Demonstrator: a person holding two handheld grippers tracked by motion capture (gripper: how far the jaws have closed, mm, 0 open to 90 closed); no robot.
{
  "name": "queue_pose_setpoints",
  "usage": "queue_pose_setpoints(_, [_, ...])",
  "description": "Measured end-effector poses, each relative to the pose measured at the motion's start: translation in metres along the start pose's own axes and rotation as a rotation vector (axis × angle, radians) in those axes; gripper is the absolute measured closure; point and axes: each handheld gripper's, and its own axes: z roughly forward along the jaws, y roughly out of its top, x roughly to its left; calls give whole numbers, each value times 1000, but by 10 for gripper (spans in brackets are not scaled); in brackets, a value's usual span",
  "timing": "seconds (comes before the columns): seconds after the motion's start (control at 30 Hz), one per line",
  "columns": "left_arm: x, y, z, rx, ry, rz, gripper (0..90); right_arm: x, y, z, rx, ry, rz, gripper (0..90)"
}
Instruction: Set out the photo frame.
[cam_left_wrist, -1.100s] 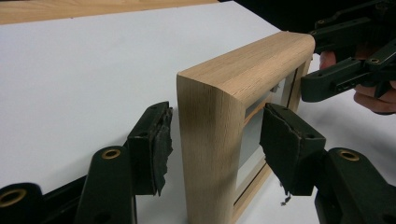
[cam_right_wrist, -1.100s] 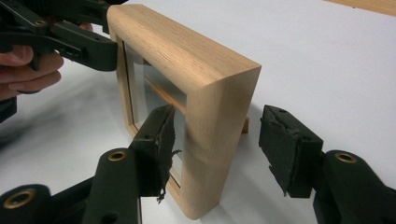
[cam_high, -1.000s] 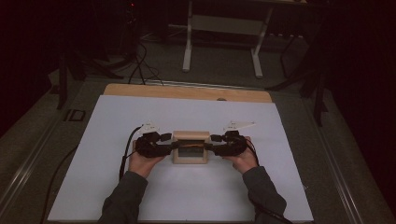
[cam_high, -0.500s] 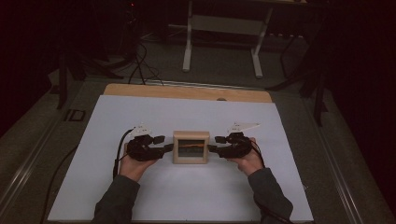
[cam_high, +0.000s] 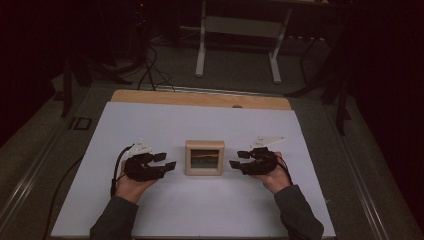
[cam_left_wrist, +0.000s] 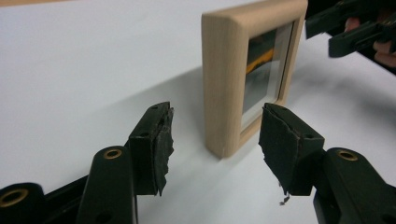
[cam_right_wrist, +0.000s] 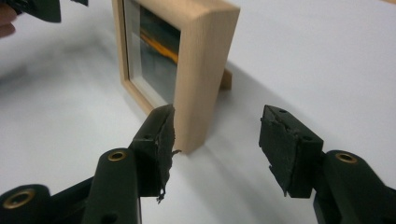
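A small light-wood picture frame (cam_high: 204, 158) stands upright on the white table cover (cam_high: 200, 215), its glass front toward me, showing a dark picture with an orange streak. My left gripper (cam_high: 167, 161) lies a short way to its left, open, touching nothing. My right gripper (cam_high: 236, 159) sits just off its right side, also open. In the left gripper view the frame's edge (cam_left_wrist: 224, 79) stands just beyond the spread jaws of my left gripper (cam_left_wrist: 215, 122). In the right gripper view the frame (cam_right_wrist: 205, 70) stands ahead of my right gripper (cam_right_wrist: 218, 122), nearer the left jaw.
A strip of bare wooden tabletop (cam_high: 200, 99) runs along the back of the white cover. Behind the table are white desk legs (cam_high: 201, 45) and cables (cam_high: 150, 65) on a dark floor. White surface lies free on all sides of the frame.
Both hands have drawn outward from the frame's sides, the left one farther. The frame stays standing on its own in the middle.
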Motion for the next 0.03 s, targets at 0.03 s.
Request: queue_pose_setpoints(0.03, [0,-4,-2,2,7,0,442,0,-4,-3,11,-7,-8,442])
